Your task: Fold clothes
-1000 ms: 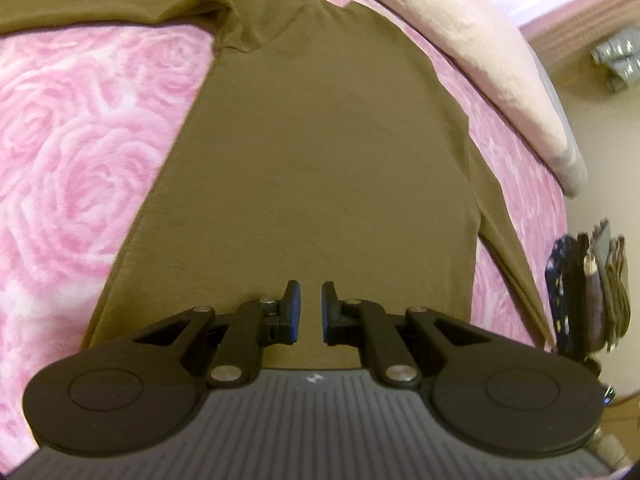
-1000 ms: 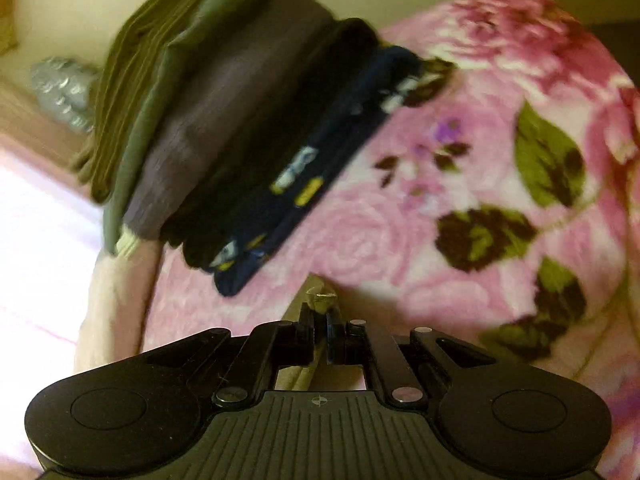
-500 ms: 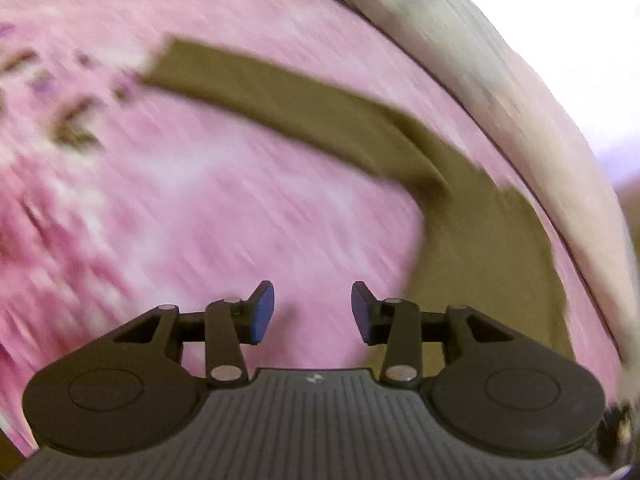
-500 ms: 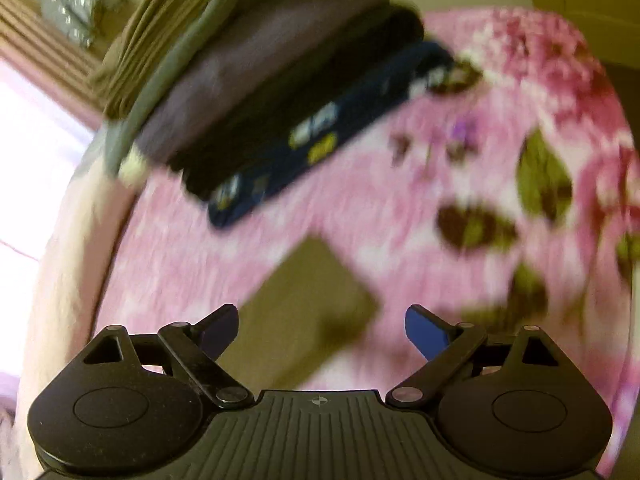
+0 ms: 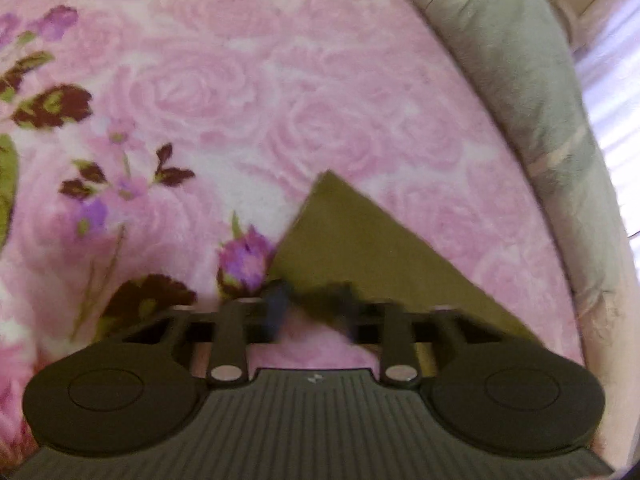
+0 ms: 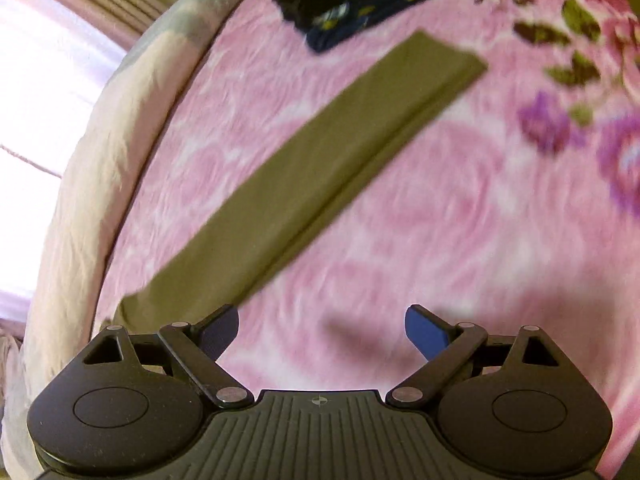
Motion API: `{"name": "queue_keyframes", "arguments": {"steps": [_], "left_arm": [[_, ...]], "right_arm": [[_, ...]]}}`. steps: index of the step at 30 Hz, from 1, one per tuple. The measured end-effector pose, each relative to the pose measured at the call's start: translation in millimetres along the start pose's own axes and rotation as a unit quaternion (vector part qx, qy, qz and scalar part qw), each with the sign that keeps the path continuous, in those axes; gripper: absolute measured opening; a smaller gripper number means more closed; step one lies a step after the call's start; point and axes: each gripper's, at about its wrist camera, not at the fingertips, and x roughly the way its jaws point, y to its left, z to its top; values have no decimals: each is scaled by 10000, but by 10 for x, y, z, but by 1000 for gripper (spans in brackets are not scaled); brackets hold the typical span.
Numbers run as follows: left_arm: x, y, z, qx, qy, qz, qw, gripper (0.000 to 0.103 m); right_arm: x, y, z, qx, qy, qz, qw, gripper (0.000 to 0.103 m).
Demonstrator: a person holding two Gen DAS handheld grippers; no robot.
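We are working on a bed, its pink rose blanket (image 5: pixel 320 80) spread under an olive garment whose sleeves lie out to either side. Starting on the left, our left tongs (image 5: pixel 310 308) are coming down on the end of one olive sleeve (image 5: pixel 360 248), which lies flat with its corner pointing away from us. The fingers are blurred, but they read as closed, and the cloth sits right at their tips; we judge they are pinching its near edge so the sleeve can be carried in over the body. Whether fabric is truly caught between the pads we cannot tell for certain.

Moving right, our right tongs (image 6: pixel 322 330) are standing wide open with nothing between them, hovering over bare blanket just beside the other sleeve (image 6: pixel 320 160), a long flat strip running diagonally away. A stack of folded clothes (image 6: pixel 360 4) is waiting at the far end, near the bed's pale edge (image 6: pixel 100 160).

A second ago the left tongs were over the shirt's torso and the right ones were shut on the cuff; now the left is at the sleeve end and the right has let go.
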Motion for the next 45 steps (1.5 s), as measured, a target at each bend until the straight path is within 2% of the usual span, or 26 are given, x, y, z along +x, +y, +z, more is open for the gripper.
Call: {"name": "queue_keyframes", "arguments": {"steps": [3, 6, 8, 10, 13, 15, 18, 21, 23, 24, 26, 27, 29, 31, 33, 34, 35, 37, 39, 40, 41, 42, 43, 44, 45], "left_arm": [[-150, -20, 68, 535, -405, -123, 9977, 1], [-541, 0, 136, 1295, -1023, -168, 9861, 1], [-712, 108, 158, 1619, -1187, -52, 9796, 1], [-705, 241, 131, 2005, -1075, 182, 9736, 2], [-528, 317, -7, 2647, -910, 595, 9582, 0], [-458, 329, -113, 2867, -860, 812, 9507, 0], [-459, 357, -246, 2808, -743, 1159, 9498, 1], [-588, 381, -349, 2574, -669, 1359, 9544, 3], [-754, 345, -481, 2505, -514, 1060, 9609, 7], [-817, 312, -600, 2555, -272, 773, 9633, 7], [-907, 222, -914, 2765, 436, 64, 9600, 12], [-952, 177, -1071, 2859, 789, -291, 9546, 15], [-1033, 102, -1390, 3052, 1414, -886, 9376, 25], [-1090, 62, -1725, 3291, 1849, -1198, 9183, 26], [-1147, 22, -2059, 3517, 2276, -1505, 8955, 33], [-1158, 18, -2198, 3623, 2407, -1546, 8871, 35], [-1149, 30, -2310, 3725, 2474, -1463, 8824, 35], [-1130, 70, -2459, 3853, 2523, -1312, 8779, 35], [-1149, 94, -2530, 3940, 2401, -1258, 8782, 33], [-1149, 104, -2548, 3964, 2371, -1218, 8786, 27], [-1150, 113, -2547, 3972, 2358, -1200, 8787, 13], [-1153, 122, -2532, 3970, 2360, -1199, 8788, 2], [-1174, 126, -2513, 3950, 2365, -1253, 8789, 2], [-1209, 126, -2490, 3915, 2373, -1348, 8788, 1], [-1244, 127, -2468, 3879, 2381, -1444, 8786, 1]], "right_arm": [[-8, 111, -262, -27, 98, -45, 9999, 93], [-26, 195, -445, -97, 170, 23, 9998, 93], [-3, 241, -539, -185, 262, 41, 9995, 93], [42, 285, -623, -314, 372, 49, 9988, 93], [135, 361, -748, -682, 582, 33, 9960, 93], [191, 417, -822, -993, 710, 28, 9925, 93], [262, 516, -878, -1829, 832, -161, 9795, 93], [275, 582, -886, -2715, 798, -473, 9580, 93], [266, 604, -876, -3186, 819, -531, 9429, 93], [246, 593, -857, -3296, 899, -392, 9390, 93], [209, 552, -827, -3466, 1090, -134, 9316, 93], [191, 511, -822, -3496, 1222, -27, 9289, 93], [155, 429, -813, -3554, 1485, 186, 9226, 93], [72, 307, -807, -3555, 1736, 443, 9173, 93], [-2, 166, -818, -3524, 2031, 635, 9113, 92], [-28, 91, -832, -3522, 2192, 669, 9074, 92], [-42, 15, -854, -3541, 2335, 659, 9032, 92], [-37, -142, -920, -3566, 2622, 571, 8949, 80], [-56, -225, -985, -3613, 2712, 592, 8902, 78], [-69, -230, -1020, -3669, 2724, 644, 8872, 78], [-82, -234, -1055, -3726, 2735, 696, 8840, 73], [-75, -225, -1085, -3811, 2762, 690, 8796, 39], [-55, -207, -1112, -3915, 2799, 647, 8742, 8], [-38, -211, -1111, -3894, 2857, 637, 8733, 3], [-46, -225, -1090, -3824, 2854, 681, 8762, 3]]}}
